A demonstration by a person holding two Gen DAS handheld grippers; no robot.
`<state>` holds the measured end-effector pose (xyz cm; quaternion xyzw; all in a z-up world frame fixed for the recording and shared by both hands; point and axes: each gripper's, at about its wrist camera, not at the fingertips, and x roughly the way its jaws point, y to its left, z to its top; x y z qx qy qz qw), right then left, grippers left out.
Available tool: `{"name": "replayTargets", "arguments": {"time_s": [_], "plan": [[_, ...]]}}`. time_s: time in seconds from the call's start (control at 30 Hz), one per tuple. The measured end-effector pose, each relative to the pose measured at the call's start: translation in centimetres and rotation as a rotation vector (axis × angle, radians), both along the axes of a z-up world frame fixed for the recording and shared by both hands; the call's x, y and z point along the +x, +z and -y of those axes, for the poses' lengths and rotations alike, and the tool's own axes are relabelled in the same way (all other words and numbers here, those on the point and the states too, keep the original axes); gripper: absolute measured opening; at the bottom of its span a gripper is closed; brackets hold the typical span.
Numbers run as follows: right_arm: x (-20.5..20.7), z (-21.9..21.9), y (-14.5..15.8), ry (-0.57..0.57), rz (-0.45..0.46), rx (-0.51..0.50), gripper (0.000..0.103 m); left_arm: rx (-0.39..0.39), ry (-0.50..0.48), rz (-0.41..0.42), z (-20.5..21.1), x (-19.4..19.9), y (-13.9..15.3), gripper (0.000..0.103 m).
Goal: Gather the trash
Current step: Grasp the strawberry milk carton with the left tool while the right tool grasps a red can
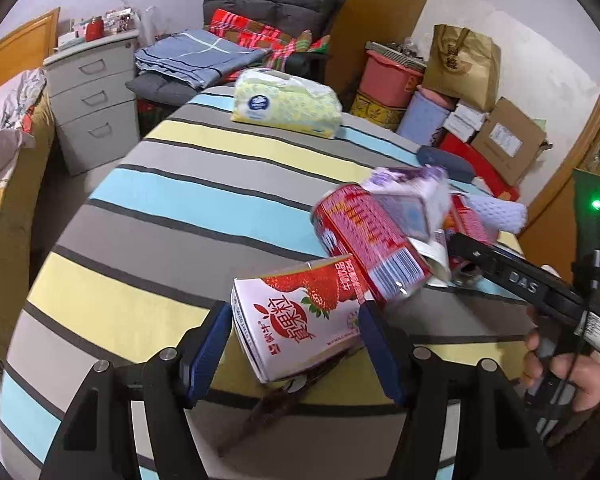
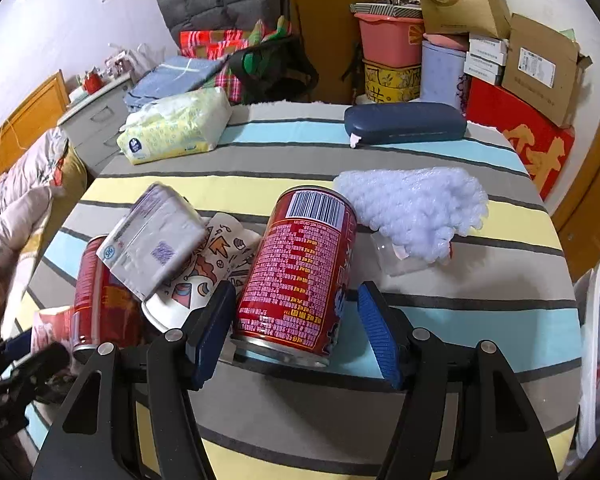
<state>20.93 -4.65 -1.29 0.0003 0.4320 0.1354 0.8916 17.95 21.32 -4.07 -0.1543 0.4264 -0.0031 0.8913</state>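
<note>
My left gripper (image 1: 294,350) is closed around a white strawberry milk carton (image 1: 296,324), its blue pads (image 1: 210,348) against both sides, low over the striped table. My right gripper (image 2: 294,330) surrounds a red can (image 2: 298,276) lying tilted; the left pad touches it and a gap shows at the right pad (image 2: 376,334). That can also shows in the left wrist view (image 1: 364,240). A purple-white carton (image 2: 156,240), a printed paper cup (image 2: 198,276) and a second red can (image 2: 96,292) lie in a pile to its left. A white foam net (image 2: 416,208) lies beyond.
A yellow tissue pack (image 1: 286,104) and a dark blue glasses case (image 2: 404,123) sit at the table's far side. A white bin or bag edge (image 2: 598,340) is at the right. Drawers (image 1: 92,100), bedding, boxes and bags surround the table (image 1: 160,208).
</note>
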Motion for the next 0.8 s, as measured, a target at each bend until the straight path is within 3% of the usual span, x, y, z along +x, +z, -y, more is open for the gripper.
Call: {"name": "replayTargets", "arguments": {"time_s": [0.1,0.47,0.6,0.7,0.8], "plan": [[-0.3,0.5,0.3,0.015,0.011,0.022,0.058,0.01,-0.025,-0.006,1.1,-0.6,0.1,0.066],[-1.6,2.3,0.4,0.003,0.014,0.034,0.056,0.0,-0.143,-0.005,5.5,-2.9,0.4,0.066],[-2.1,3.1,0.3,0.002,0.014,0.034,0.056,0.044,-0.185,0.018,7.6,-3.4,0.9,0.066],[-2.5,3.6,0.3,0.003,0.01,0.043,0.056,0.157,-0.168,0.065,8.0,-3.6,1.8,0.066],[-2.9,3.9,0.3,0.003,0.007,0.048,0.056,0.233,-0.197,0.053,7.9,-2.7,1.9,0.077]]}}
